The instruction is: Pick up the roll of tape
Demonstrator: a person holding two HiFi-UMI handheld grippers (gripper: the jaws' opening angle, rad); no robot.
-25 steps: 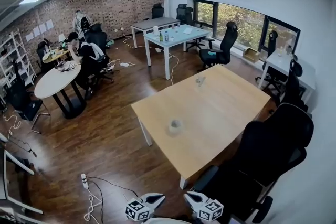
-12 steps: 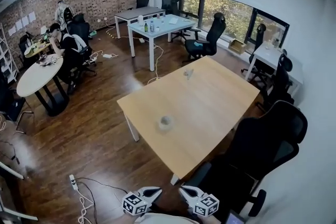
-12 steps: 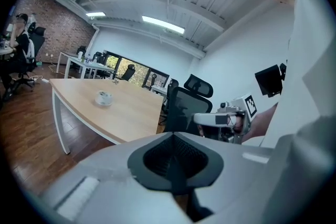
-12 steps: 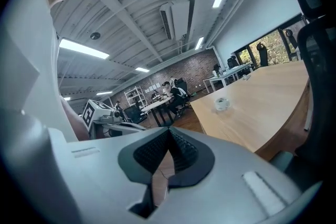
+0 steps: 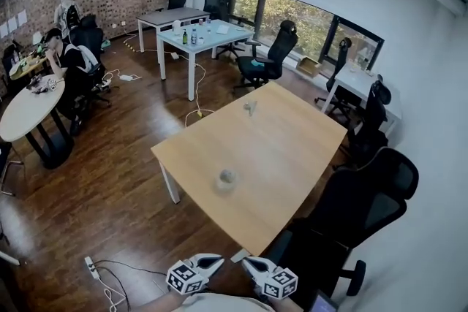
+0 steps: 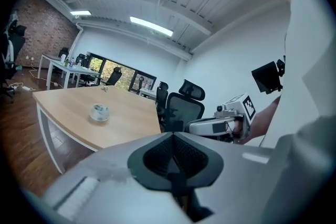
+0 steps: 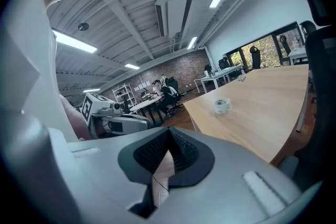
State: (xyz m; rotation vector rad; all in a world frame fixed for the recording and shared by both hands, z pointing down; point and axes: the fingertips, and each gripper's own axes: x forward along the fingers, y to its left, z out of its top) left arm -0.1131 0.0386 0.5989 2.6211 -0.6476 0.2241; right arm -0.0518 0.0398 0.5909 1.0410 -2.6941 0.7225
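Head view: roll of tape (image 5: pixel 227 178), a pale ring lying flat on the light wooden desk (image 5: pixel 292 150), toward the desk's near left part and apart from its edges. I see one other item on that desk, a small object (image 5: pixel 251 107) at the far end, well apart from the roll and too small for me to identify. A black office chair (image 5: pixel 362 204) stands against the desk's near right side; dark wood floor (image 5: pixel 117 186) surrounds the desk. Left gripper (image 5: pixel 213 259) and right gripper (image 5: pixel 247 262) sit side by side at the bottom edge of the frame, short of the desk's near corner and well apart from the roll, each carrying its marker cube. Left gripper view: I read the jaws of the left gripper (image 6: pixel 171 150) as fully closed, pads meeting, nothing between them; the roll of tape (image 6: pixel 100 111) shows beyond on the desk (image 6: pixel 68 113), and the right gripper (image 6: pixel 195 126) is just beside, to the right. Right gripper view: the jaws of the right gripper (image 7: pixel 167 148) meet at the tips with only a thin slit lower down through which floor shows, and they hold nothing; the roll (image 7: pixel 222 105) lies ahead on the desk (image 7: pixel 262 107). Far left in the head view, a seated person (image 5: pixel 69 58) is at a round white table (image 5: pixel 29 109).
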